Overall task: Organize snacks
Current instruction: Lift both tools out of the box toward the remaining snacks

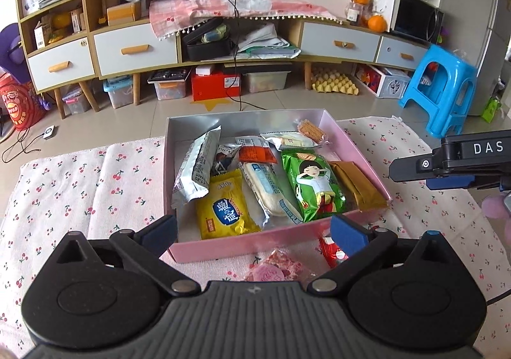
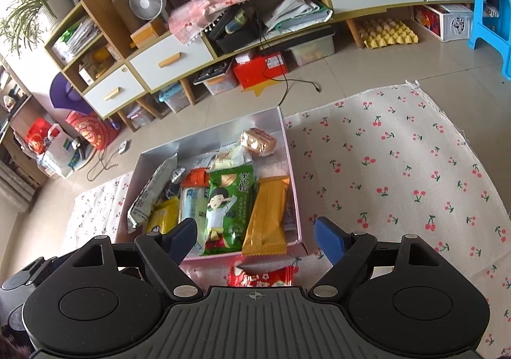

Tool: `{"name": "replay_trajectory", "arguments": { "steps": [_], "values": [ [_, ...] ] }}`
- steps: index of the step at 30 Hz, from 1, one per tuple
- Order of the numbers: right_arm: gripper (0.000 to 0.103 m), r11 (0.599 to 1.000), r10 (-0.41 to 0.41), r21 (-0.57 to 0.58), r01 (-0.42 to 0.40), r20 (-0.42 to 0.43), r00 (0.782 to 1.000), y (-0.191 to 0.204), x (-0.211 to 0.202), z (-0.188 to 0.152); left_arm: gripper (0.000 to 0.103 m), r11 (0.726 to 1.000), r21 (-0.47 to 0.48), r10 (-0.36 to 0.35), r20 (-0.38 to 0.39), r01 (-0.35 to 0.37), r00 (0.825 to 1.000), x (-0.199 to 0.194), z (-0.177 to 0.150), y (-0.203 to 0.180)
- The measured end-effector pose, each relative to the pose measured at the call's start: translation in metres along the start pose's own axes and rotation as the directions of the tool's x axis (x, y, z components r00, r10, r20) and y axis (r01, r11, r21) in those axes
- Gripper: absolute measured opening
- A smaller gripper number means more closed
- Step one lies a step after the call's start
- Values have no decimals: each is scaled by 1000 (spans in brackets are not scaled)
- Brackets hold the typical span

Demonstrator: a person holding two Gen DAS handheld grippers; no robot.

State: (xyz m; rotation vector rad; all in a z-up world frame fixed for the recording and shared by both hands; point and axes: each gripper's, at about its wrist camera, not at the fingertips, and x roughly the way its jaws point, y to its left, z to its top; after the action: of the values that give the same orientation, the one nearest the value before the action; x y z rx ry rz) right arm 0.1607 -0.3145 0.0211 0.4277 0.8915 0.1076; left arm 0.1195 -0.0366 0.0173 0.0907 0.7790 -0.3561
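The left tool (image 1: pixel 254 228) hangs over the near wall of the pink box (image 1: pixel 223 245), jaws spread wide and nothing between the pads. The right tool (image 2: pixel 255 239) is released too, jaws well apart, gripping nothing, poised over the box's near right corner. Inside the box the snacks lie side by side: a silver packet (image 1: pixel 196 170) against the left wall, a yellow packet (image 1: pixel 223 207), a white bar (image 1: pixel 266 193), a green packet (image 1: pixel 314 188) and a gold-brown bar (image 1: pixel 357 186) by the right wall. Outside it, on the cherry-print cloth (image 2: pixel 399 167) of the bench, a red wrapper (image 2: pixel 260 276) and a pink round snack (image 1: pixel 271 271) sit just before the box's near wall.
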Motion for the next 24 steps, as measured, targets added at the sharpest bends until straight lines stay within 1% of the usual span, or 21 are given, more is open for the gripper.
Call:
{"name": "replay_trajectory", "arguments": {
  "steps": [6,11,15,16,17,18,24],
  "values": [
    [83,1000,4,-25,-5,-26,1000,4,-7,-23,102,1000,-21,-14,-11,14,1000,-14,-22,0],
    [83,999,6,-47,-8,-46,999,9,-8,-40,102,999,-34,-23,-21,22,1000,-19,-33,2],
    [83,996,37,-74,-41,-55,998,8,-9,-58,102,999,-41,-27,-22,26,999,-23,-43,9],
    [84,995,38,-93,-44,-65,997,9,-8,-63,102,999,-37,-24,-22,24,999,-24,-47,11],
    [89,992,27,-117,-36,-80,996,11,-6,-67,102,999,-30,-22,-26,22,999,-25,-50,12],
    [91,989,9,-147,-22,-86,996,14,-5,-70,102,1000,-23,-21,-30,20,999,-25,-53,13],
    [91,949,-18,-315,-17,-109,994,23,1,-95,102,999,31,-5,-64,7,998,-21,-70,20]
  ]
}}
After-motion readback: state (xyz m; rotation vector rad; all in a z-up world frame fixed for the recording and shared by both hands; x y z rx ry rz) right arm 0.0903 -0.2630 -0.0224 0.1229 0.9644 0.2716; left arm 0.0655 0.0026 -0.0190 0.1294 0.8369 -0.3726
